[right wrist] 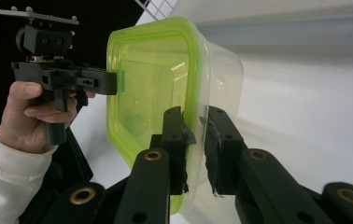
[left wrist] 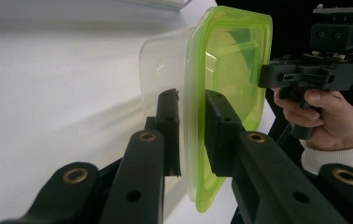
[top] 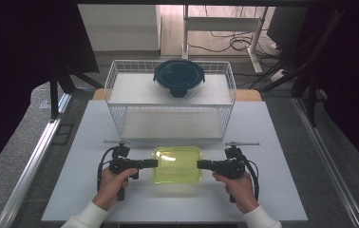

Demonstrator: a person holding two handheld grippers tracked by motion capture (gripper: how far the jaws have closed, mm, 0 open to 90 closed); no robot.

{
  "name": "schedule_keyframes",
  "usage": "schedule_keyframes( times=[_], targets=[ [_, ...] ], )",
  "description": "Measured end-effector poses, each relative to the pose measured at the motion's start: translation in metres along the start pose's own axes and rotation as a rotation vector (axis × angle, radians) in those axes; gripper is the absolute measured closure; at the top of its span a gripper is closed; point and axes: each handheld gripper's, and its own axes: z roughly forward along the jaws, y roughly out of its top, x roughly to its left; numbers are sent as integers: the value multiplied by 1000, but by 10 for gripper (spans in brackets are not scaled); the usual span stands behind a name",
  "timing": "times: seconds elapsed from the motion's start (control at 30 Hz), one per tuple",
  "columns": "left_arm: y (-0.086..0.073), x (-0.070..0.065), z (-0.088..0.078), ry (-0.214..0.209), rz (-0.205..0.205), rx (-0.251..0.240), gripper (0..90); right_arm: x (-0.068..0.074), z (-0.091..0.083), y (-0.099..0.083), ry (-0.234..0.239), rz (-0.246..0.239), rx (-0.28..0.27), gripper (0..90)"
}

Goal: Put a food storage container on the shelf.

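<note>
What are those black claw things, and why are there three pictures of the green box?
Those black claws are hand-held grippers: a person squeezes one in each hand. The top picture comes from a camera above the white table. There the left gripper and the right gripper pinch opposite edges of a clear box with a green lid. The other two pictures come from little cameras riding on the grippers, so you look along the jaws. In each, the jaws clamp the box's rim, and the other hand shows across the box. Behind stands a white wire rack with a round dark-lidded container on its top shelf.
</note>
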Motion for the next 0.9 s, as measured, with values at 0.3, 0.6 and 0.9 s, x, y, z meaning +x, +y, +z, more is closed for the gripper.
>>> schedule_keyframes(
  times=[0.3, 0.6, 0.9],
  targets=[
    [17, -12, -10, 0, 26, -12, 777, 5, -5, 15, 25, -18, -25, 781],
    [37, -34, -23, -6, 84, -42, 776, 23, -21, 35, 32, -69, -62, 781],
    [59, -53, -35, 4, 134, -69, 775, 36, -31, 56, 28, -105, -91, 786]
  ],
)
